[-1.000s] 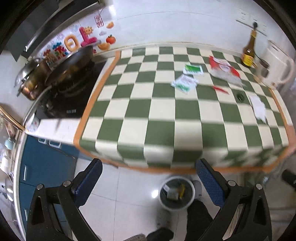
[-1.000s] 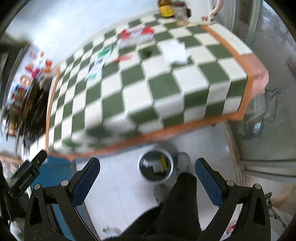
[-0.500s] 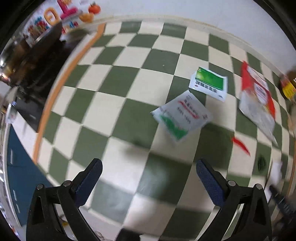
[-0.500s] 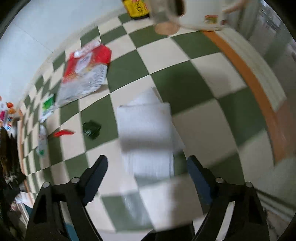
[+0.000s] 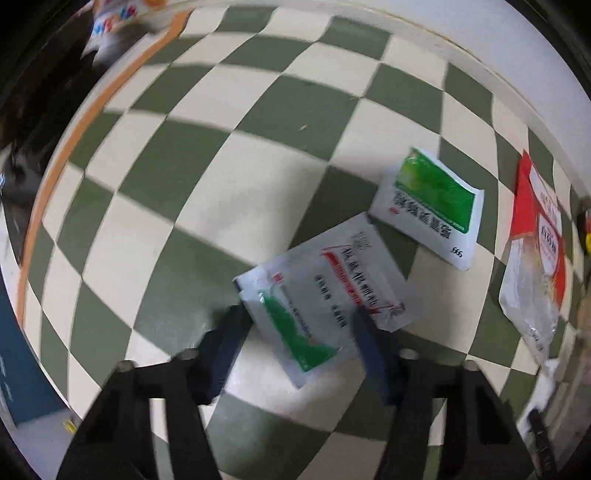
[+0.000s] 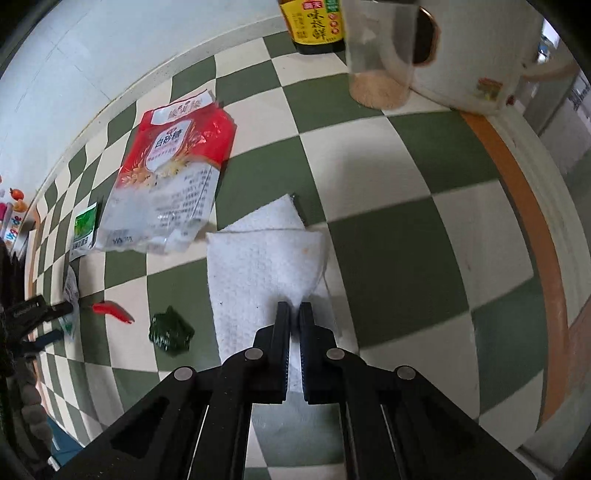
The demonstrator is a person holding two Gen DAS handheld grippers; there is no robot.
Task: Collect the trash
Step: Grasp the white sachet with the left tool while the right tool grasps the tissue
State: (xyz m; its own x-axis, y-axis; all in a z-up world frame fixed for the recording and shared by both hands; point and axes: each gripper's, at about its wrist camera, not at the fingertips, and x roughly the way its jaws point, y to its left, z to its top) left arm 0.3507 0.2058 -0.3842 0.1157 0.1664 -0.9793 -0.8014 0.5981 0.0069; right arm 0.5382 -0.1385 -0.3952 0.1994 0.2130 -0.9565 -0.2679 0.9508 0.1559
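Left wrist view: left gripper (image 5: 295, 332) closing astride a white medicine sachet (image 5: 325, 295) with red and green print, flat on the green-and-cream checked tabletop (image 5: 184, 177), fingers (image 5: 221, 343) not yet pressing; just beyond, a green-and-white sachet (image 5: 428, 206) marked "999". Right wrist view: right gripper (image 6: 294, 314) clenched, pinching a fold of white paper towel (image 6: 258, 266) on the tabletop, beside a red sugar bag (image 6: 173, 173), red scrap (image 6: 110, 310), green wrapper (image 6: 170, 332); behind, a yellow-labelled sauce bottle (image 6: 314, 26).

Two green-and-white foil sachets (image 5: 325, 295) (image 5: 428, 206), one red-and-clear plastic bag (image 6: 170, 177), two white paper towels (image 6: 266, 273), one red scrap (image 6: 110, 310), one dark green crumpled wrapper (image 6: 170, 332), one brown sauce bottle (image 6: 314, 22).
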